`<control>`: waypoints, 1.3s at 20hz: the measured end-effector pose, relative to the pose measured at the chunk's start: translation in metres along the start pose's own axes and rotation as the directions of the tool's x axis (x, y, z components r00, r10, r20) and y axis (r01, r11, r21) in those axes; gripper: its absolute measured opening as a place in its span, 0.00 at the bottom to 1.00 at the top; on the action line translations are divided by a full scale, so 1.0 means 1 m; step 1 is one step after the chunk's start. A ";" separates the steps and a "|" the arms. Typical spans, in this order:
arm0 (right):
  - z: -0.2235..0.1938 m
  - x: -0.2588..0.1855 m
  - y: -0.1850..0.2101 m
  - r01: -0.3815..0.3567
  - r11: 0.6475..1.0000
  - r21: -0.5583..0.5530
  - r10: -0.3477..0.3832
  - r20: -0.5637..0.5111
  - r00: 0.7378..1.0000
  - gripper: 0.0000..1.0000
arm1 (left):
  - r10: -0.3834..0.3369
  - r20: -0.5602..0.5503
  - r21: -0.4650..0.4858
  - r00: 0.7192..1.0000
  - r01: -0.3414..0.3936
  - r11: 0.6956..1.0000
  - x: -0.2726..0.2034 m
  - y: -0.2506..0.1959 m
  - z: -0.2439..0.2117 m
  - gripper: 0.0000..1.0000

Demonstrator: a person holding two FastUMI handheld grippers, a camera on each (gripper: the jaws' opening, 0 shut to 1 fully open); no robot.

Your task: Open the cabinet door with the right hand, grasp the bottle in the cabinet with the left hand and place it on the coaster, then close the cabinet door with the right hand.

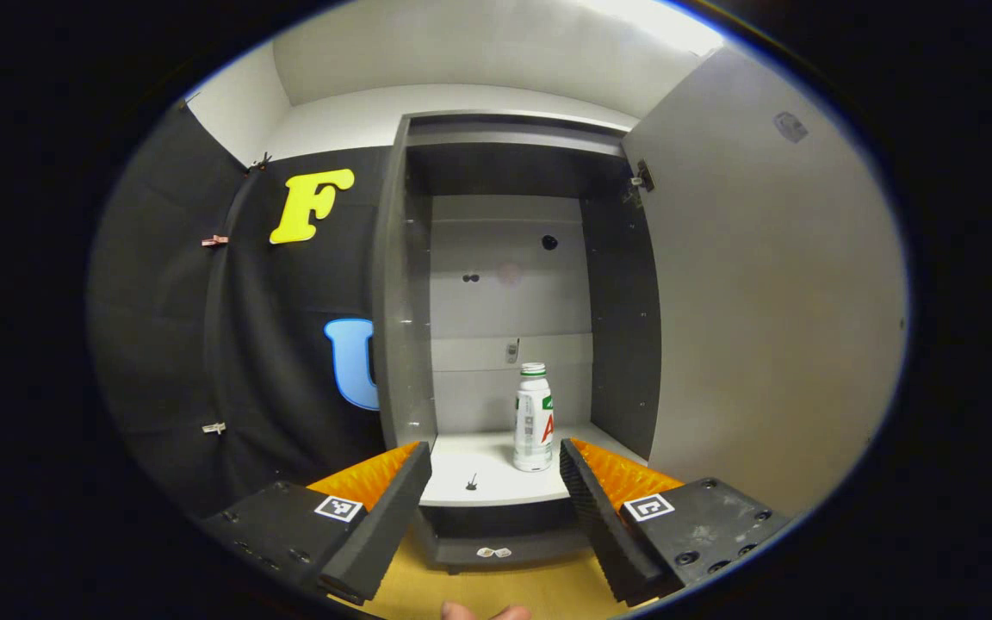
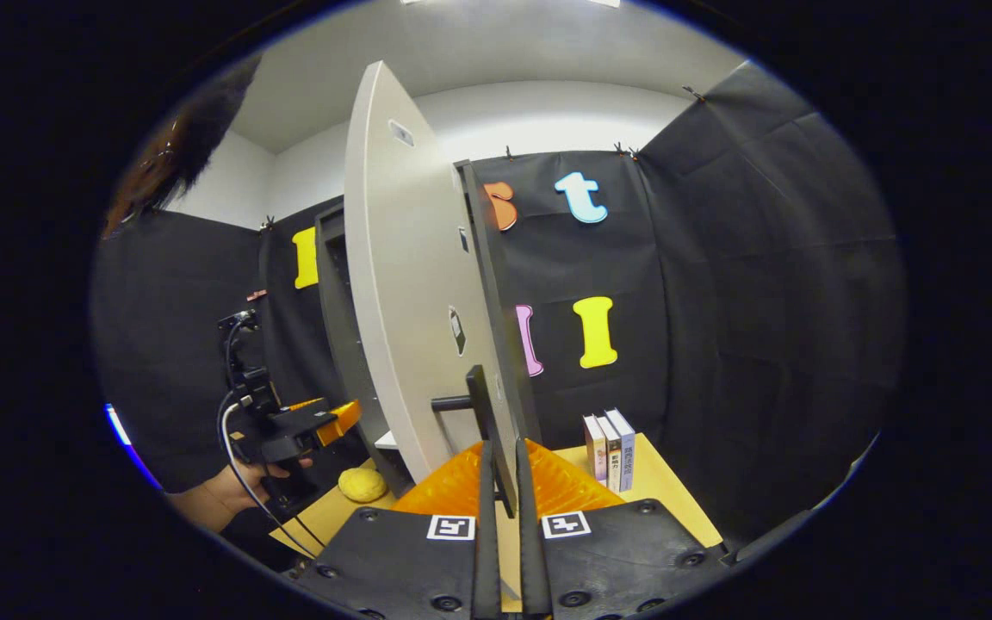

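White bottle [image 1: 533,418] stands centre frame on the cabinet shelf [image 1: 479,469]; left gripper [image 1: 492,482] gapes wide, empty, so drive straight in, while right gripper [image 2: 500,482] pinches the door handle [image 2: 480,413].

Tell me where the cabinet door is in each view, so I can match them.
Left gripper view: door at right, swung open.
Right gripper view: door at centre, nearly edge-on, its handle between the right gripper's jaws.
Shared landmark: cabinet, left of the door in both.
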State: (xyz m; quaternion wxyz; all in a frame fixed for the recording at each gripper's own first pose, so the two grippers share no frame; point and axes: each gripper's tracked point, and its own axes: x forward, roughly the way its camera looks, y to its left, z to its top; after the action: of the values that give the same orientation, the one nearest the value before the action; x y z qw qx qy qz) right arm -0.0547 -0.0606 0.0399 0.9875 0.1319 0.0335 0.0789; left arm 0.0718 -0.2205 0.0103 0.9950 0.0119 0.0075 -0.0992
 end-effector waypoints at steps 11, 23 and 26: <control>-0.004 0.010 -0.090 0.237 0.971 -0.025 -0.236 0.025 0.971 0.97 | 0.031 -0.066 -0.002 0.997 -0.031 1.000 0.163 -0.030 -0.048 0.94; -0.008 0.032 -0.143 0.327 0.945 -0.013 -0.327 -0.009 0.945 0.97 | 0.090 -0.071 -0.008 0.993 -0.091 0.996 0.270 -0.029 -0.080 0.94; -0.008 0.032 -0.142 0.322 0.946 -0.026 -0.322 -0.005 0.947 0.97 | 0.077 -0.067 -0.044 0.995 -0.080 0.996 0.274 -0.032 -0.082 0.89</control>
State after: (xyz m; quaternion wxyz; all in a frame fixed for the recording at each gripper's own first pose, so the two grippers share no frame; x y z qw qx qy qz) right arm -0.0027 -0.1889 -0.0071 0.9885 0.1122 0.0582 -0.0825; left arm 0.3331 -0.3043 -0.0771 0.9973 -0.0078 0.0419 -0.0592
